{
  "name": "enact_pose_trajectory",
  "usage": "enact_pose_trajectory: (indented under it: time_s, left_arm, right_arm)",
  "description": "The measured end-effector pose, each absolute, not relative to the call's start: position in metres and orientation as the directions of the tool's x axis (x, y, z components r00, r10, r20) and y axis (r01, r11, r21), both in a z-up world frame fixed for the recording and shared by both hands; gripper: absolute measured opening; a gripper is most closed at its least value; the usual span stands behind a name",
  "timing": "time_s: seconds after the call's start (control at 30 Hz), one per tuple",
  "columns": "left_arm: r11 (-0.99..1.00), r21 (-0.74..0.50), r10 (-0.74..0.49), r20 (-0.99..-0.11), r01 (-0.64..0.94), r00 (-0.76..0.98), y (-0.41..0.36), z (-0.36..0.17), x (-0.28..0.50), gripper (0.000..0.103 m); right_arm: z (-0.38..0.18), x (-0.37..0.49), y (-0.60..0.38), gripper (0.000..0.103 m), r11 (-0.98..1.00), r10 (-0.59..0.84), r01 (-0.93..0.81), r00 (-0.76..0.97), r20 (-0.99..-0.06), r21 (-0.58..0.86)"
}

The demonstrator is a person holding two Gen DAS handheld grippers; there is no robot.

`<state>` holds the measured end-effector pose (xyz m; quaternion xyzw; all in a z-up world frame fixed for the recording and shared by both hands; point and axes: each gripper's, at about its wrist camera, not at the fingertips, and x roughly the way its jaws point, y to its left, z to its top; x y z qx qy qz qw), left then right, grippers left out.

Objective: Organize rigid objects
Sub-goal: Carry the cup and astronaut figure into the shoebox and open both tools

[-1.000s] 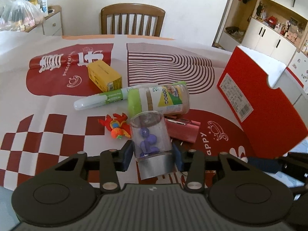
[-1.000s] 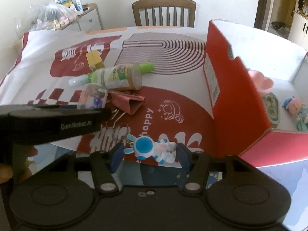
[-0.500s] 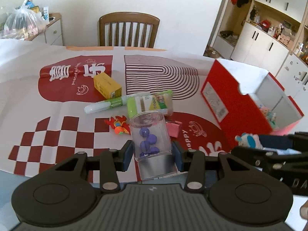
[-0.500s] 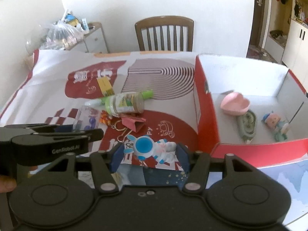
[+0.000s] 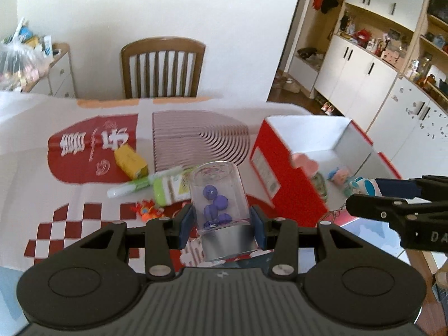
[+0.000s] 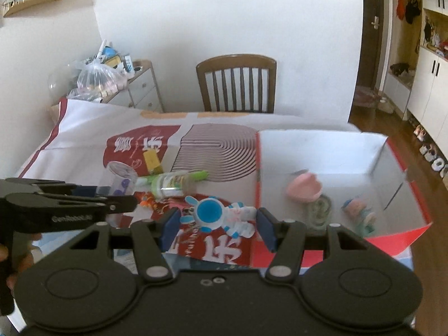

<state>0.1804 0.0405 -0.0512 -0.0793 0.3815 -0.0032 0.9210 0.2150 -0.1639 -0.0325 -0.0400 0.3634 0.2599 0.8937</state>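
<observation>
My left gripper (image 5: 221,224) is shut on a clear jar (image 5: 219,196) with purple beads and a silver lid, held above the table's near edge. My right gripper (image 6: 217,225) is shut on a blue-and-white rabbit astronaut toy (image 6: 218,217), held in the air near the left front corner of the open red box (image 6: 397,235). The box (image 5: 282,173) holds a pink dish (image 6: 303,187), a greenish oval item (image 6: 317,210) and a small doll (image 6: 357,210). On the table lie a yellow box (image 5: 130,159), a green-capped bottle (image 5: 168,189), a green-and-white tube (image 5: 131,187) and an orange toy (image 5: 147,210).
The table wears a red-and-white patterned cloth (image 5: 92,145). A wooden chair (image 5: 162,67) stands at its far side. A side cabinet with a plastic bag (image 6: 98,79) is at the back left. White cupboards (image 5: 364,78) line the right wall.
Both grippers have risen with their objects. The right gripper has moved toward the red box, whose inside now shows fully.
</observation>
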Motion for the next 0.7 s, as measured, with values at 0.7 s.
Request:
enact_pose_trajectory:
  time_s: [0.7]
  left_arm:
    - [0.992, -0.092, -0.124, -0.699, 0.084, 0.705, -0.085, -0.03, 0.234, 0.043]
  right_arm:
    - [-0.018, 0.273, -0.275, 0.058, 0.893, 0.376, -0.447, 0.666, -0.645, 0.059]
